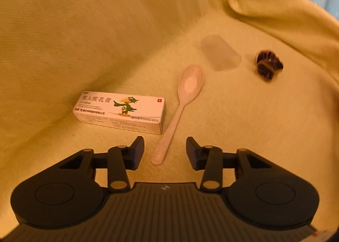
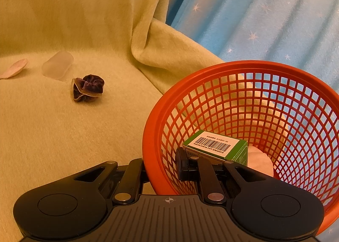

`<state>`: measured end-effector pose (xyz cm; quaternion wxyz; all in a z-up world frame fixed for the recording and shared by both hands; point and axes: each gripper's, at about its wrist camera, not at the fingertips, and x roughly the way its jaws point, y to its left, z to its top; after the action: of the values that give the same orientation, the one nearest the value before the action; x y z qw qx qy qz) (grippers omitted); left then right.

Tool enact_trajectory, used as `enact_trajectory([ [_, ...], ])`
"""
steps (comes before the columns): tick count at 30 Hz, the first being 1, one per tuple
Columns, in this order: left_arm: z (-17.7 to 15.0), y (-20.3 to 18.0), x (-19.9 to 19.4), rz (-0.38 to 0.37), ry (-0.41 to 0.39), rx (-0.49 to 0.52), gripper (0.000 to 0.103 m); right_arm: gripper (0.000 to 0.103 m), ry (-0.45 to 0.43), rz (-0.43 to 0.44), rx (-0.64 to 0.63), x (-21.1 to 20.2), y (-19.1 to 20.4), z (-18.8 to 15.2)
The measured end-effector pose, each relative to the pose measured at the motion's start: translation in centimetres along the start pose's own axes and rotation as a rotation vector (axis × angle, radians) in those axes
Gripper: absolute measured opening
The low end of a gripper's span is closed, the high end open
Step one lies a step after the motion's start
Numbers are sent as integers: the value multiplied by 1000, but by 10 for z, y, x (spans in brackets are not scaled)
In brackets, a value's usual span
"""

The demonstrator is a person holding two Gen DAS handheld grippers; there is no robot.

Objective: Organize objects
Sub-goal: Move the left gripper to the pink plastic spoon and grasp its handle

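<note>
While one green box (image 2: 216, 146) is binned in basket (image 2: 250, 66) pinched by right gripper (image 2: 161, 165), spoon (image 1: 180, 110), ointment box (image 1: 120, 110), scrunchie (image 1: 268, 65), clear cap (image 1: 220, 52) are left; left gripper (image 1: 165, 151) is spread.

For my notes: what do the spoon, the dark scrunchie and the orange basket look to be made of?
Spoon: probably plastic, pale pink, semi-gloss; thin, slightly translucent bowl with a soft sheen.
Dark scrunchie: looks like velvet fabric, deep purple-brown; gathered folds with a plush shine, plus a lighter band around it.
Orange basket: moulded plastic, smooth; uniform lattice wall and solid rim.
</note>
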<state>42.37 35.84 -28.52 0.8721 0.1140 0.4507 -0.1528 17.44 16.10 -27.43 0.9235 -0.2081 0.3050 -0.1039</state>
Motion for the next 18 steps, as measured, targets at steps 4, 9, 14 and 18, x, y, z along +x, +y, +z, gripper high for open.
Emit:
enact_trajectory([
  [4, 0, -2, 13, -2, 16, 31, 26, 10, 1, -1, -3, 1, 1, 1],
  [9, -1, -6, 13, -15, 20, 18, 9, 10, 2, -2, -6, 2, 1, 1],
  [14, -20, -21, -2, -73, 38, 56, 8, 10, 3, -3, -12, 1, 2, 0],
  [18, -45, -33, -20, -119, 53, 89, 8, 10, 4, -3, -15, 1, 2, 0],
])
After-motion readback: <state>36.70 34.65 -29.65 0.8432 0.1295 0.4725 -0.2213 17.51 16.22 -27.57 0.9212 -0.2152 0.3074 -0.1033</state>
